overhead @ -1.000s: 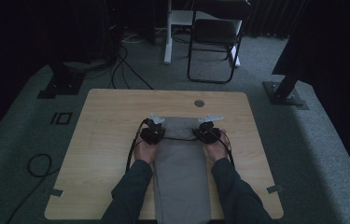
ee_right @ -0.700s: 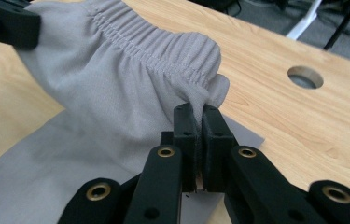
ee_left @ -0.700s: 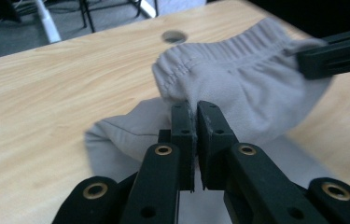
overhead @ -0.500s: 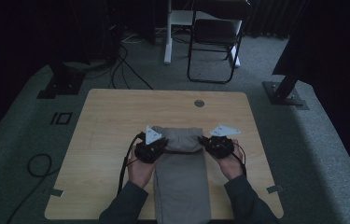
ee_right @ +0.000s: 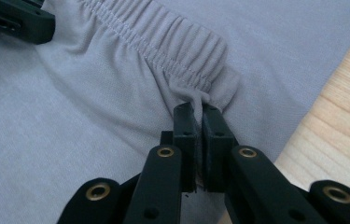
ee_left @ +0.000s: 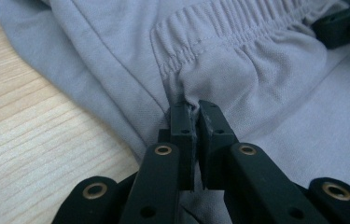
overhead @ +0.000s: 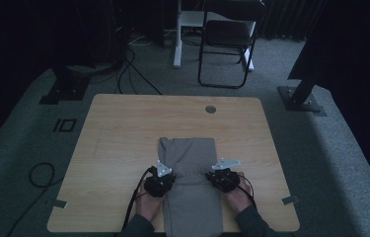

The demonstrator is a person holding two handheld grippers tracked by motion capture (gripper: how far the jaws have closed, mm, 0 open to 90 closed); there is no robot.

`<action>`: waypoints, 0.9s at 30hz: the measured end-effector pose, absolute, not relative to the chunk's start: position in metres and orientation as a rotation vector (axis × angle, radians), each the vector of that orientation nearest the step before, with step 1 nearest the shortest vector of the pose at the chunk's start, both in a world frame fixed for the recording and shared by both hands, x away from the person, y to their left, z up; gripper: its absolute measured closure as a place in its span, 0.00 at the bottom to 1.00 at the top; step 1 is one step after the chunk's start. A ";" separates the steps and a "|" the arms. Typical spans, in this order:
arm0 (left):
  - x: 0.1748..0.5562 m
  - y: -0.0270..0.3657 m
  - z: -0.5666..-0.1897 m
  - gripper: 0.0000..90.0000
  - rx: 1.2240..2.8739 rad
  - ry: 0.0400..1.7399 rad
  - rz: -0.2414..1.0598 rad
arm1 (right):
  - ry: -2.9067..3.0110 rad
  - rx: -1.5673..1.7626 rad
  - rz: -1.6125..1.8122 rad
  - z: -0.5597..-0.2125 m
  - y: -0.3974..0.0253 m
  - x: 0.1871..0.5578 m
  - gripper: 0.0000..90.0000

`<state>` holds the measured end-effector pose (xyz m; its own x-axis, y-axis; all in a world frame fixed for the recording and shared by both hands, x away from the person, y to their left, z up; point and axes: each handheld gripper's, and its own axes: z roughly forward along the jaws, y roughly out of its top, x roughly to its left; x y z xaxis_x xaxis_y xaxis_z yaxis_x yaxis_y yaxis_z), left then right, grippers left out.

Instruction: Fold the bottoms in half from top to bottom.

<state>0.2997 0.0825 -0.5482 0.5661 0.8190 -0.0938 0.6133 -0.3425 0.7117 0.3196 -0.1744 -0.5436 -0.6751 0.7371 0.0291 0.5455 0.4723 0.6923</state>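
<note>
Grey trousers (overhead: 190,170) with an elastic waistband (ee_left: 238,28) lie folded over on the wooden table (overhead: 123,133), near its front edge. My left gripper (overhead: 160,178) is shut on the waistband's left corner; in the left gripper view my left gripper (ee_left: 194,108) pinches the gathered cloth. At the trousers' right side my right gripper (overhead: 223,177) is shut on the other waistband corner, and the right gripper view shows my right gripper (ee_right: 197,108) clamped on the elastic waistband (ee_right: 163,42). The band now lies over the lower part of the trousers (ee_right: 46,140).
A round cable hole (overhead: 210,109) sits near the table's far edge. Behind the table stands a black chair (overhead: 227,39). Cables (overhead: 39,175) lie on the grey carpet at the left. A stand's base plate (overhead: 301,101) lies on the floor at the right.
Both grippers have pulled the waistband toward the person, from the table's middle to near the front edge, folding the trousers over themselves.
</note>
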 end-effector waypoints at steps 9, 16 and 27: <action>0.330 0.083 -0.549 0.96 2.077 1.147 0.421 | 2.415 1.130 1.054 -0.548 -0.172 0.354 0.96; 0.361 0.084 -0.548 0.96 2.086 1.164 0.465 | 2.403 1.144 1.031 -0.547 -0.164 0.384 0.96; 0.404 0.088 -0.546 0.96 2.075 1.236 0.509 | 2.382 1.199 1.001 -0.545 -0.149 0.430 0.96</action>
